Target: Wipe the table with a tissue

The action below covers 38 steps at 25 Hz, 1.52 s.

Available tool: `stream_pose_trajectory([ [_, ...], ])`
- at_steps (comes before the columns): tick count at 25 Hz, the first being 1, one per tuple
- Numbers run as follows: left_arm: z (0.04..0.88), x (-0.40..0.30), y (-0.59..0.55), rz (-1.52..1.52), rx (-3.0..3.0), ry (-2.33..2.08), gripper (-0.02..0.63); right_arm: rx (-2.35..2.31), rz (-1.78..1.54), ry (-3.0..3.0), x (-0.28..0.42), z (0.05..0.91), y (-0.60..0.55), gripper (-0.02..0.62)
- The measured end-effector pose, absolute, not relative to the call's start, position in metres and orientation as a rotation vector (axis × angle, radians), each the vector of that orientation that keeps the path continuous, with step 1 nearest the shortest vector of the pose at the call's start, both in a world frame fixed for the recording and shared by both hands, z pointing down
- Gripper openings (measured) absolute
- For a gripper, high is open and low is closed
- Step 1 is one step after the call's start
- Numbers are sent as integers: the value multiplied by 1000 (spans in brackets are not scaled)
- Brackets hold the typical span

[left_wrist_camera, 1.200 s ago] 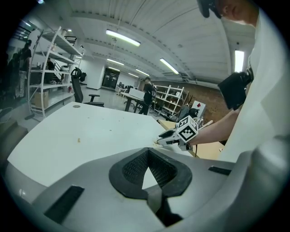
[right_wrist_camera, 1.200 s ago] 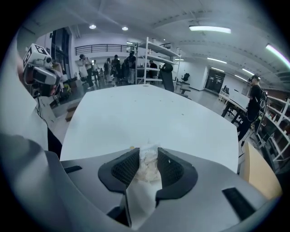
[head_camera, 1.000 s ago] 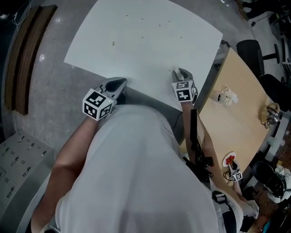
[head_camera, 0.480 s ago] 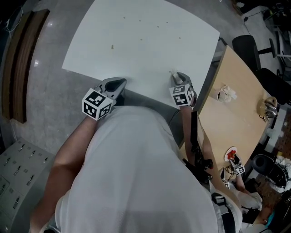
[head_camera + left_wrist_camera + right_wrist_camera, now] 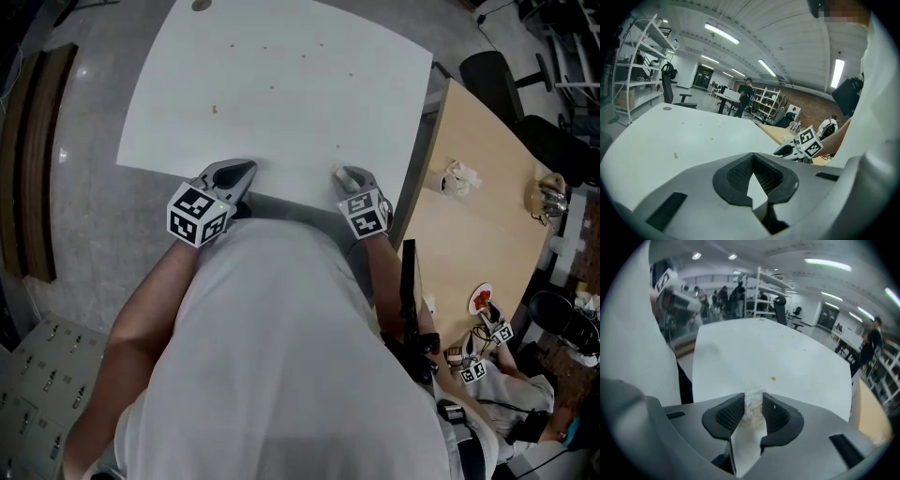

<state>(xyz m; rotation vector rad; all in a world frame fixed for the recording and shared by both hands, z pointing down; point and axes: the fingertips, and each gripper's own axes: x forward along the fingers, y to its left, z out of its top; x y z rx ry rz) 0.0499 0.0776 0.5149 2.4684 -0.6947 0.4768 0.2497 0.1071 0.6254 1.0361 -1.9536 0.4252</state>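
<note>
With the tissue [image 5: 752, 414] pinched in the right hand-held gripper [image 5: 753, 398] and the left hand-held gripper [image 5: 753, 159] pressed together empty, a sweep toward the far specks [image 5: 214, 109] on the surface [image 5: 281, 141] was judged due.

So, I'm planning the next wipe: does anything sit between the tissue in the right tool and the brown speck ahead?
Nothing visible. The right tool grips the tissue, and only bare white table lies between it and the speck.
</note>
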Motion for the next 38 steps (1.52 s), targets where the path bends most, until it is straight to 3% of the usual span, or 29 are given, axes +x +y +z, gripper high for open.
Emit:
stream_pose_trajectory([
  [4,514,54,72,472,2477,-677,5,1387,676,-2055,282,603,87,121],
  [9,515,49,69,475,2474,-678,5,1462,597,-1971,317,605,59,123],
  [26,508,15,31,453,2497,-710,5,1200,217,-1863,284,629,36,118],
  [38,508,6,17,487,2548,-575,5,1259,225,-1848,253,629,48,115],
])
